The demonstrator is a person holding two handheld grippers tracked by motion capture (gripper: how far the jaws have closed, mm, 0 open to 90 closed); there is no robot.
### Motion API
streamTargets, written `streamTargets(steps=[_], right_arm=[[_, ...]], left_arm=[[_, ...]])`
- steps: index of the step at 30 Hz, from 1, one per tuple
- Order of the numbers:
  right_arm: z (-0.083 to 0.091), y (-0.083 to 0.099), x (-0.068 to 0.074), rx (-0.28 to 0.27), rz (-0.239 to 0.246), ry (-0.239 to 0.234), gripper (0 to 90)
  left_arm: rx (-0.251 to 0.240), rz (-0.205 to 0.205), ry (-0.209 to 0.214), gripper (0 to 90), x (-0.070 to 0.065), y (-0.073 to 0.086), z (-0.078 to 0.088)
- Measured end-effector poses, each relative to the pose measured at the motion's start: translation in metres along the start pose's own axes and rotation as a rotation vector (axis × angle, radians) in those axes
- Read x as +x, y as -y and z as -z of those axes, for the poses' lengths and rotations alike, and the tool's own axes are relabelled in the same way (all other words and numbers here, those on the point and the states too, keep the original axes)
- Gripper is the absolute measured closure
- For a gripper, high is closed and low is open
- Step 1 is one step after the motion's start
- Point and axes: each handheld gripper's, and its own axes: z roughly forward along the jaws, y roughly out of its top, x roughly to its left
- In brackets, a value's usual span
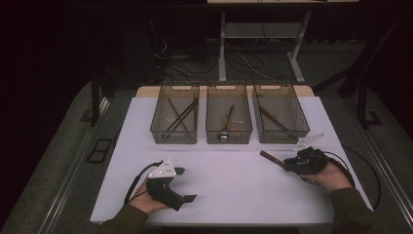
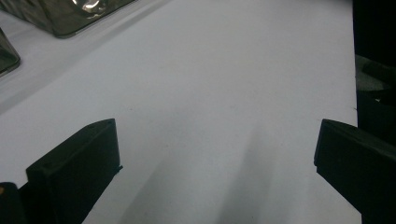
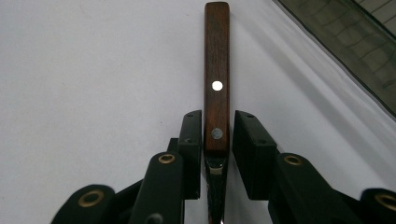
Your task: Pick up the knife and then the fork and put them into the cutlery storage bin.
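Sorting job midway: right gripper point(image 3: 217, 135) straddles a wood-handled knife point(image 3: 217, 70) on the table point(image 1: 229, 180) at 4 o'clock, jaws near but w/ a gap one side. Left gripper point(image 1: 187, 184) wide apart, empty. Knife not yet in the bins point(image 1: 281, 134).

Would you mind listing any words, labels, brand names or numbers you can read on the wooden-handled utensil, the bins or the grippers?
None: no readable text stands on anything in these views.
Wooden-handled utensil: two plain metal rivets, no stamp or brand.
Three mesh bins: no labels to be seen; any mark would be too small to read.
Left gripper and right gripper: plain black, with screw holes and no lettering.
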Motion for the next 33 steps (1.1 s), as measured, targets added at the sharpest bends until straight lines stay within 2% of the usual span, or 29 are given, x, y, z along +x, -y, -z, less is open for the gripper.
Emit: streamTargets(steps=[3, 5, 11, 19, 33], right_arm=[[0.0, 0.002, 0.0, -0.009, -0.013, -0.002, 72.2], [0.0, 0.002, 0.001, -0.009, -0.01, 0.008, 76.0], [-0.001, 0.003, 0.002, -0.017, 0.0, 0.016, 76.9], [0.002, 0.0, -0.002, -0.007, -0.026, -0.003, 77.0], [0.025, -0.007, -0.011, -0.076, -0.067, -0.001, 77.0]], left_arm=[[0.003, 0.001, 0.001, 0.0, 0.0, 0.0, -0.001], [0.003, 0.003, 0.002, 0.0, 0.0, 0.0, -0.001], [0.007, 0.001, 0.004, 0.0, -0.001, 0.0, -0.002], [0.004, 0.002, 0.006, 0.0, 0.0, 0.0, -0.001], [0.005, 0.002, 0.004, 0.0, 0.0, 0.0, -0.001]])
